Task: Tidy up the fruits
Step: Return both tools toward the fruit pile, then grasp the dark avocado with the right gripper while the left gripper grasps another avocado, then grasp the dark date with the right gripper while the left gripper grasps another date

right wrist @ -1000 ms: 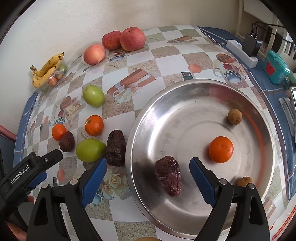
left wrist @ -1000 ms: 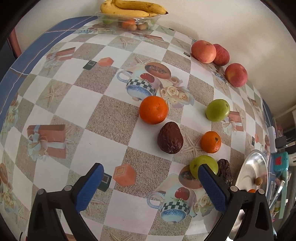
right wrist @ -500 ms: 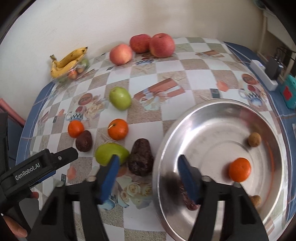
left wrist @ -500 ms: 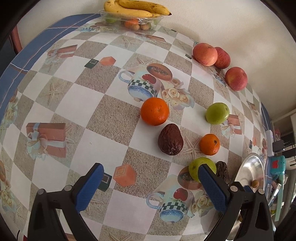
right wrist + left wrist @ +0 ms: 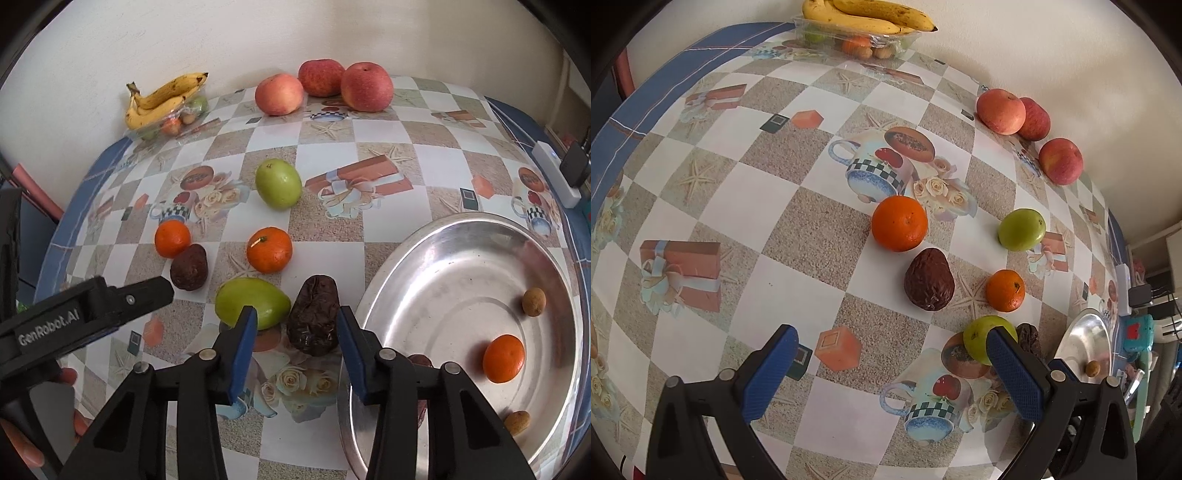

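1. The patterned tablecloth [image 5: 380, 266] is slick and crowded; fruit you nudge may roll.
2. The steel pan [image 5: 461, 295] sits at 3 o'clock; your right finger could clip its rim.
3. The green fruit [image 5: 251, 301] touches your target at 9 o'clock.
4. Your right gripper [image 5: 295, 343], jaws spread and empty, faces the wrinkled dark fruit [image 5: 314, 319]; an off-centre squeeze may squirt it out.
5. Your left gripper [image 5: 886, 369] hangs spread, empty.
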{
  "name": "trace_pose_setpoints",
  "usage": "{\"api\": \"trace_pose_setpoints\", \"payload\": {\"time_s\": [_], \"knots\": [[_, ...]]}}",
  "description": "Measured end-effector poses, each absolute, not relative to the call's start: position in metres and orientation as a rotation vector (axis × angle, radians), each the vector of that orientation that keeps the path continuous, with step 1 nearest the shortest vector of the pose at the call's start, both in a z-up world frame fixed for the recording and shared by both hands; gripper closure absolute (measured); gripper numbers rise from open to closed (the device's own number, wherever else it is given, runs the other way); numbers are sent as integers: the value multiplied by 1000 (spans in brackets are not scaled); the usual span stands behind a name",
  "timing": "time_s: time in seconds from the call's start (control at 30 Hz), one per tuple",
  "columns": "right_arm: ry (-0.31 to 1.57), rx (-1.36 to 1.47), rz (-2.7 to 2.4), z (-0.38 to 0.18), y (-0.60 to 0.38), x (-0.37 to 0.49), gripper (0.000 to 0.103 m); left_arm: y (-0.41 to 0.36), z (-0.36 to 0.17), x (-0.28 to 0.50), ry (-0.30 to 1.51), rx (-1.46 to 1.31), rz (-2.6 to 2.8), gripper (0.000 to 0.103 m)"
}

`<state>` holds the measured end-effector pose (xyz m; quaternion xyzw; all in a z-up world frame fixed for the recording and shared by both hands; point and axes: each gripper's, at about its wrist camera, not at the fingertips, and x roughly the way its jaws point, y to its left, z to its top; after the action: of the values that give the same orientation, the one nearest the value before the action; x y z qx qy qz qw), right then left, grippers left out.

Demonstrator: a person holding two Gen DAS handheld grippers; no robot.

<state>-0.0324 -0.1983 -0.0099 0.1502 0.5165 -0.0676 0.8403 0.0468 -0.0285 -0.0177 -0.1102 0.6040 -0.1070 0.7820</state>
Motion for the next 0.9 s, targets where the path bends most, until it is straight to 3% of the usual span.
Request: {"api": "trace_pose_setpoints", "payload": {"time_s": [0.47, 0.73, 0.83, 0.9], "knots": [[1139, 59, -197, -19, -177, -25, 71, -29, -20, 47, 1312, -242, -235, 0], [1131, 93, -193, -18, -181, -27, 72, -29, -25, 49, 1325, -247, -226, 0], [1104, 152, -185, -11, -187, -29, 89, -27, -28, 51, 1336, -262, -209, 0], [1084, 181, -171, -6, -190, -30, 91, -26, -30, 53, 1342, -289, -213, 1]]}}
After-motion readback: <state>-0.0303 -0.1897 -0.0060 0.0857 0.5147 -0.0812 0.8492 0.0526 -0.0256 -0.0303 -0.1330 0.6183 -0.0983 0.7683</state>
